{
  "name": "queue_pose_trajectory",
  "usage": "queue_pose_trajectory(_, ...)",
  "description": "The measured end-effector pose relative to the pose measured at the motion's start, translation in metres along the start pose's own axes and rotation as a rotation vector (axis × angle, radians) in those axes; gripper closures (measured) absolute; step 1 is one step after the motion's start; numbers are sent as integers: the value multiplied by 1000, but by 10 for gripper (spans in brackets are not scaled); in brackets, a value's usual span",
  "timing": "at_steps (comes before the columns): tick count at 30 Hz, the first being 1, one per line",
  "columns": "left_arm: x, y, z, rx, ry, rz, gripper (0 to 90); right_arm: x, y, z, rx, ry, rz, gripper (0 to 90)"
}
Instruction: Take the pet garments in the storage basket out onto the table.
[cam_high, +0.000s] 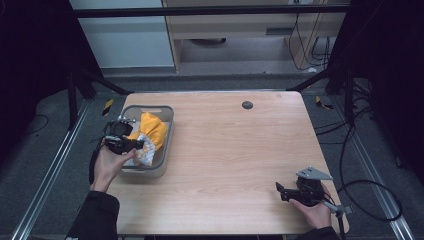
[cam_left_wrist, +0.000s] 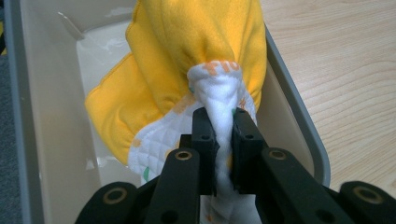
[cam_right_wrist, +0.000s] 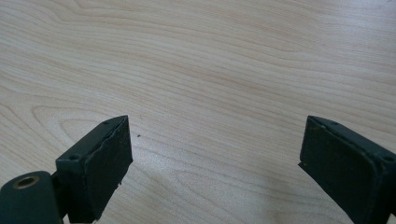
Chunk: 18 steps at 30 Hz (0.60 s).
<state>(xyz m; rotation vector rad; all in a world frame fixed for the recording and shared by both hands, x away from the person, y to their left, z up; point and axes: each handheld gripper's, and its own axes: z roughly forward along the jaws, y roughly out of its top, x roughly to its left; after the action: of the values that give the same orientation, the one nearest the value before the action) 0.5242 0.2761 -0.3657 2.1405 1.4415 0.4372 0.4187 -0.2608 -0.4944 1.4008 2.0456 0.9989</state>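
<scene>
A yellow cloth with a white quilted, printed side (cam_high: 149, 134) (cam_left_wrist: 187, 60) lies bunched in a grey plastic bin (cam_high: 167, 114) (cam_left_wrist: 37, 116) at the table's left edge. My left gripper (cam_high: 134, 145) (cam_left_wrist: 225, 122) is shut on a fold of the white part, over the bin's near half. My right gripper (cam_high: 280, 190) (cam_right_wrist: 215, 158) rests low over the bare wood near the table's front right corner, jaws wide apart with nothing between them.
The wooden table (cam_high: 235, 145) has a small dark round grommet (cam_high: 247, 105) near its far edge. Cables and frame rails run along the floor on both sides. A pale cabinet stands beyond the table.
</scene>
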Motion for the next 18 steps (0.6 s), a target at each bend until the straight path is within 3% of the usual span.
queue_pose_trajectory(18,4,0,-26,-55,-2,2,820,0,0,0,0,1,-4,90)
